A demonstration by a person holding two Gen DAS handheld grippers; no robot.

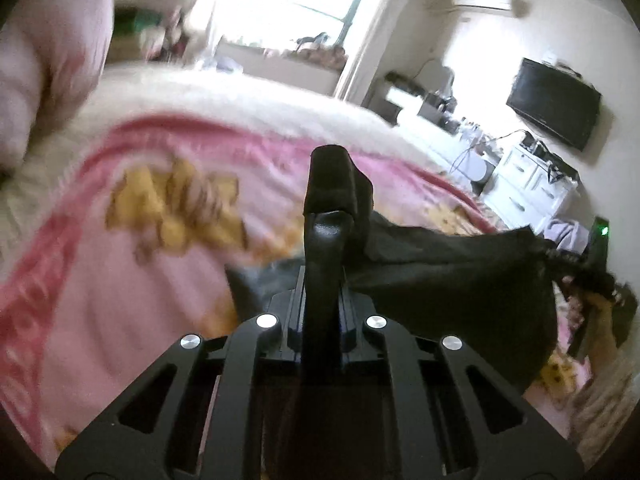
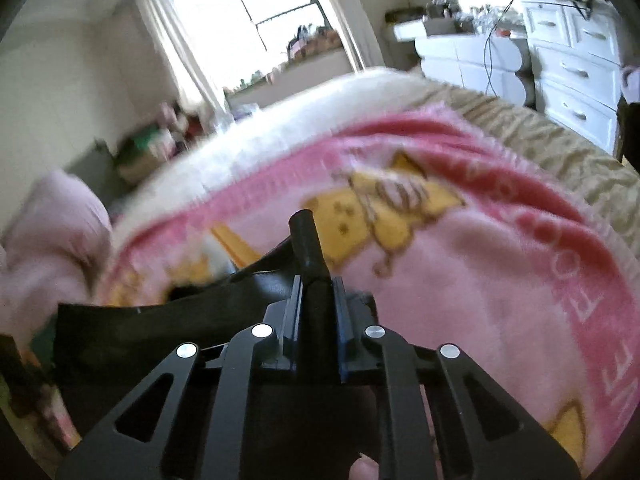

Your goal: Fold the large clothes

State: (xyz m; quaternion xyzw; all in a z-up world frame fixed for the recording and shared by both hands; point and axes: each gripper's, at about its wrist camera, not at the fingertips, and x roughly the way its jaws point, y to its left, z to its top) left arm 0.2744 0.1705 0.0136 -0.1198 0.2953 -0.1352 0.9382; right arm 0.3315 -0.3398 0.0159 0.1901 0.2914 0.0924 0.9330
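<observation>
Just above a bed covered by a pink blanket [image 1: 120,288], both grippers pinch a black garment [image 1: 460,280]. Left gripper [image 1: 330,184]: jaws clamped together on a bunched fold. Right gripper [image 2: 306,236]: jaws closed, apparently on the garment's edge, though blur obscures it. Between them the cloth hangs stretched.
</observation>
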